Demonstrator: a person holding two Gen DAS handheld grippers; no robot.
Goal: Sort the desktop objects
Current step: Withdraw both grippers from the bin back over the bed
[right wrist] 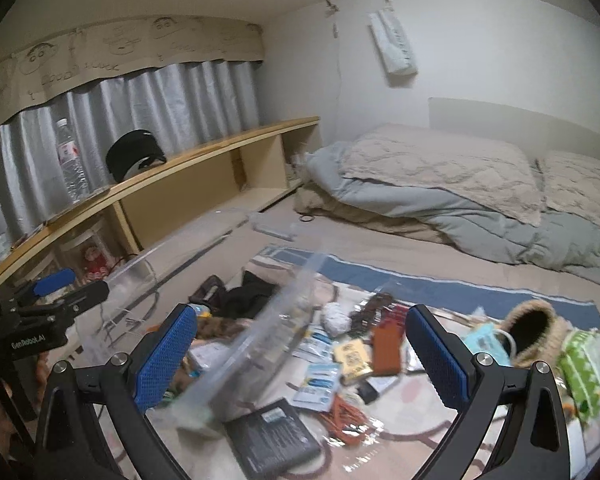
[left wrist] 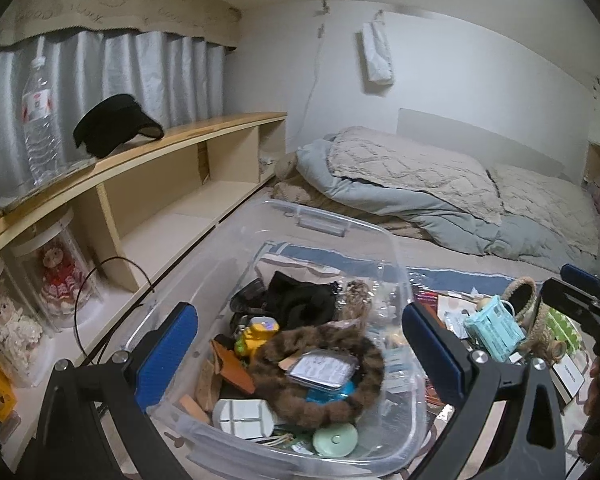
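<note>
Clear plastic bin [left wrist: 384, 240] on the bed surface [left wrist: 440, 252], beside the wooden shelf unit [left wrist: 160, 148]; contents include one brown furry ring [left wrist: 324, 376] around a flat packet [left wrist: 322, 368], one yellow toy [left wrist: 258, 334], one black cloth [left wrist: 300, 300], one white adapter [left wrist: 244, 414] and one pale green disc [left wrist: 335, 442] at the near wall. Left gripper [left wrist: 300, 360] is above the bin, jaws spread wide and empty. Right gripper [right wrist: 302, 356] is likewise spread and empty (the bin's right wall blurs across its view), above loose items on a patterned mat [right wrist: 420, 432] to the bin's right: one black booklet [right wrist: 272, 432], one orange card [right wrist: 388, 350], one woven slipper [right wrist: 536, 332], one teal mask pack [right wrist: 486, 342], one green-patterned packet [right wrist: 584, 368]. On the shelf top: one water bottle [left wrist: 40, 120], one black visor [left wrist: 116, 124]. In the shelf's near bays: two dolls [left wrist: 62, 276] in clear cases. Folded quilt [left wrist: 420, 184] occupies the far end of the bed.
</note>
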